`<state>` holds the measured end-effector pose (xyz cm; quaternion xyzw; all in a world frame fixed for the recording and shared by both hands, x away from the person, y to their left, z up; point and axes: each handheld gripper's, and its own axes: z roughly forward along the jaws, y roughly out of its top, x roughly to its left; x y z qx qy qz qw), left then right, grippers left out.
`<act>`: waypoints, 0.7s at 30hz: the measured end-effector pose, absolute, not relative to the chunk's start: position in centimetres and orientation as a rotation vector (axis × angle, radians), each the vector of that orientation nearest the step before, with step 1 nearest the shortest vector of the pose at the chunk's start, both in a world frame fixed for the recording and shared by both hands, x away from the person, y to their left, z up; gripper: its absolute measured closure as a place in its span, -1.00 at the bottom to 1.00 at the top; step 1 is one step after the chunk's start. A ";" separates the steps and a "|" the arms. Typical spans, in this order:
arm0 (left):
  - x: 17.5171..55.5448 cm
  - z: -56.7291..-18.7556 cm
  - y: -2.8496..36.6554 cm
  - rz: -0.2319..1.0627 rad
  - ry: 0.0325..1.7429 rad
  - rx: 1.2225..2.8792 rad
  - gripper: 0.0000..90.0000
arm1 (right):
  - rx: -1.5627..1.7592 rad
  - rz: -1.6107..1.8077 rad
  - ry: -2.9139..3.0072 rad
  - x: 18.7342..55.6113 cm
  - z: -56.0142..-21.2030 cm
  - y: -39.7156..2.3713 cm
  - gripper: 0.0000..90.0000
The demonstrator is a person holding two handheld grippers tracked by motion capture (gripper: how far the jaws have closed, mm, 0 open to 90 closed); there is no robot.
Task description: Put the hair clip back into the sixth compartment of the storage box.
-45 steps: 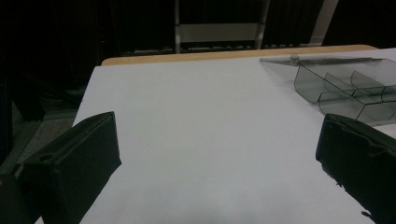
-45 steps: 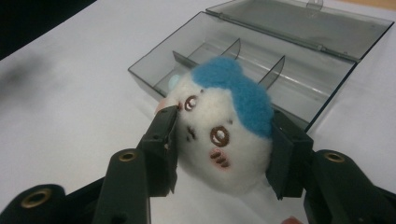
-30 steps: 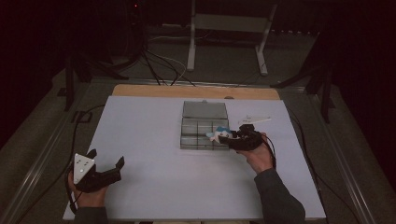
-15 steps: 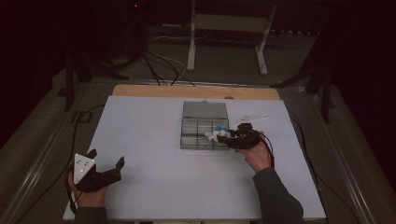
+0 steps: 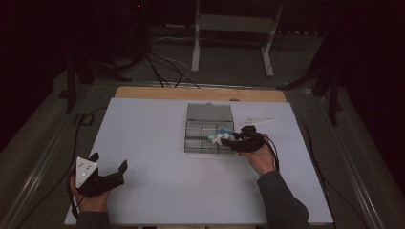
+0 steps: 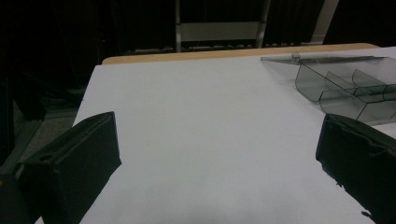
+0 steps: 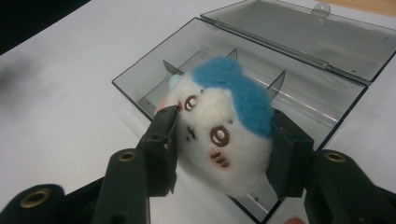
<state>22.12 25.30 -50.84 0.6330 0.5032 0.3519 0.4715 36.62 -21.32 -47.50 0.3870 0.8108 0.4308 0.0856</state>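
A small white plush toy with a blue top and a stitched face sits squeezed between my right gripper's two black jaws. It hangs over the near right corner of a clear smoky divided box, whose lid lies open behind it. From above, the toy and right gripper are at the box's right edge. My left gripper rests at the table's near left, jaws wide apart with nothing between them. In the left gripper view, the box lies far right, beyond the gripper.
A white table top carries everything, with a wooden strip along its far edge. A white flat object lies right of the box. Cables and a metal stand are on the dark floor beyond.
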 end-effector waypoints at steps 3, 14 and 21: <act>22.1 -50.9 25.3 0.862 1.233 1.550 -0.98 | 1.152 1.276 2.423 36.7 -47.6 -21.3 0.12; 22.1 -50.9 25.3 0.862 1.233 1.550 -0.98 | 1.160 1.258 2.434 37.1 -48.0 -21.1 0.12; 22.3 -50.9 25.2 0.856 1.242 1.539 -0.98 | 1.170 1.254 2.439 37.4 -48.2 -21.1 0.12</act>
